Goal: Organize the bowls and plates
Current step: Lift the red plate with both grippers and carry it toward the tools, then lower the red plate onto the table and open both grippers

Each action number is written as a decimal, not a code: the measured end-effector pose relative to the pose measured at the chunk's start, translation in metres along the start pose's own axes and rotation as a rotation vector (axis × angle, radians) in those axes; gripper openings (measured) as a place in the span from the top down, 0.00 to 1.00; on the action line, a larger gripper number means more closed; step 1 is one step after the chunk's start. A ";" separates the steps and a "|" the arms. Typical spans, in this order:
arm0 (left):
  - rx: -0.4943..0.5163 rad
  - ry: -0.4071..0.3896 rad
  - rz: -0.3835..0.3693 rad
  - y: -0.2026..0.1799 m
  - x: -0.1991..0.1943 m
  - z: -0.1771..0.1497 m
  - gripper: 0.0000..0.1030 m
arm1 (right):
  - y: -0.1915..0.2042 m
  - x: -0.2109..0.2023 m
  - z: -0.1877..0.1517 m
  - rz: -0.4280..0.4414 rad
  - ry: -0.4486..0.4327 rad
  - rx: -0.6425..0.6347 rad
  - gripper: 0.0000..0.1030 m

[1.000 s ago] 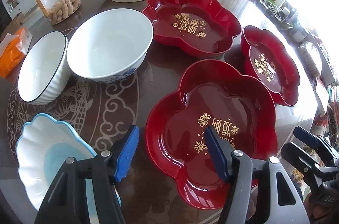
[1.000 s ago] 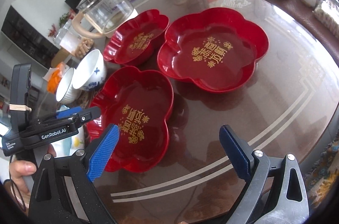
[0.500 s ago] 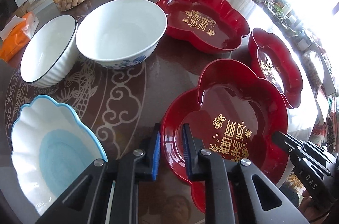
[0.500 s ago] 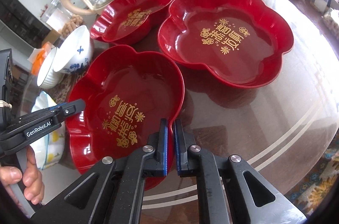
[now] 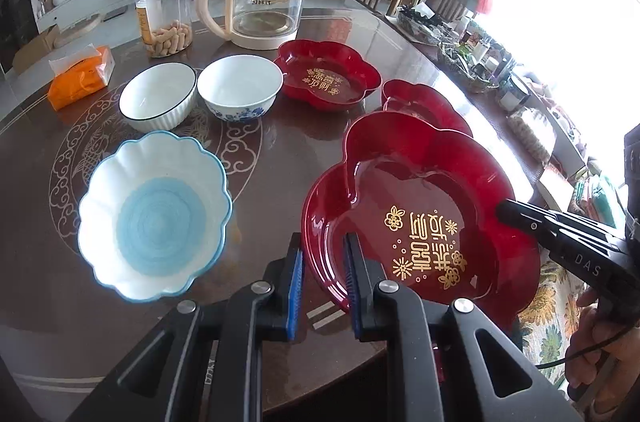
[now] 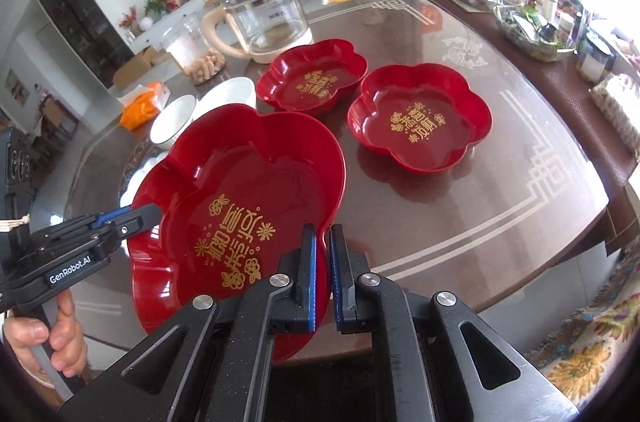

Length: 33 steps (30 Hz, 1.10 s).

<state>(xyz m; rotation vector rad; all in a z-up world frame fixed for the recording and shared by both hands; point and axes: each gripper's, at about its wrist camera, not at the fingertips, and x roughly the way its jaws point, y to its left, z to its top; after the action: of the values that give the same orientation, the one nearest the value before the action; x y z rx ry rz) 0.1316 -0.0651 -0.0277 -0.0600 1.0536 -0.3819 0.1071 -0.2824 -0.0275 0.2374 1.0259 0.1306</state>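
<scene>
A red flower-shaped plate (image 5: 420, 222) (image 6: 240, 190) with gold lettering hangs tilted above the table, held by both sides. My left gripper (image 5: 323, 247) (image 6: 136, 218) is shut on its left rim. My right gripper (image 6: 322, 242) (image 5: 508, 213) is shut on the opposite rim. Two more red plates (image 5: 328, 78) (image 5: 424, 102) rest on the table beyond it. To the left stand a scalloped bowl with a blue centre (image 5: 156, 214), a black-rimmed white bowl (image 5: 158, 98) and a blue-flowered white bowl (image 5: 240, 90).
At the back of the round brown table (image 5: 280, 150) stand a glass kettle (image 5: 266, 6), a clear jar of peanuts (image 5: 166, 14) and an orange tissue pack (image 5: 80, 76). Trays of small bottles (image 6: 532, 18) line the right side. A hand (image 6: 48, 338) shows at lower left.
Both grippers went from open to shut on opposite rims of the near red plate. The plate has since risen off the table, and both views have pulled up and back.
</scene>
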 end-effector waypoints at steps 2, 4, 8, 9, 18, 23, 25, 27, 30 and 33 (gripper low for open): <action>-0.009 0.000 0.007 -0.002 0.003 -0.015 0.82 | 0.001 0.003 -0.007 -0.014 0.009 -0.016 0.90; -0.022 0.011 0.016 -0.002 0.014 -0.026 0.82 | -0.002 0.009 -0.015 -0.022 0.023 -0.013 0.89; -0.068 0.028 0.021 0.003 0.042 -0.042 0.82 | -0.013 0.035 -0.027 -0.038 0.050 0.010 0.88; -0.074 0.028 0.022 0.003 0.046 -0.044 0.82 | -0.016 0.042 -0.030 -0.038 0.056 0.019 0.88; -0.066 0.014 0.069 -0.003 0.077 -0.049 0.82 | -0.034 0.080 -0.037 -0.069 0.044 0.039 0.85; -0.063 0.029 0.083 -0.004 0.095 -0.050 0.82 | -0.041 0.092 -0.031 -0.091 0.031 0.041 0.84; -0.058 0.026 0.084 -0.004 0.097 -0.052 0.82 | -0.044 0.095 -0.031 -0.089 0.025 0.048 0.83; -0.047 0.006 0.093 -0.005 0.095 -0.052 0.82 | -0.047 0.095 -0.032 -0.088 0.015 0.055 0.83; -0.047 0.000 0.093 -0.004 0.090 -0.050 0.81 | -0.052 0.094 -0.032 -0.087 -0.009 0.078 0.75; -0.059 -0.005 0.106 0.001 0.081 -0.046 0.81 | -0.057 0.083 -0.029 -0.099 -0.064 0.106 0.44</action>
<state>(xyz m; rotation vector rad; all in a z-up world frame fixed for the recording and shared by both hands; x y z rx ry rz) 0.1279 -0.0855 -0.1181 -0.0578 1.0583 -0.2544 0.1243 -0.3151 -0.1255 0.2848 0.9803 -0.0205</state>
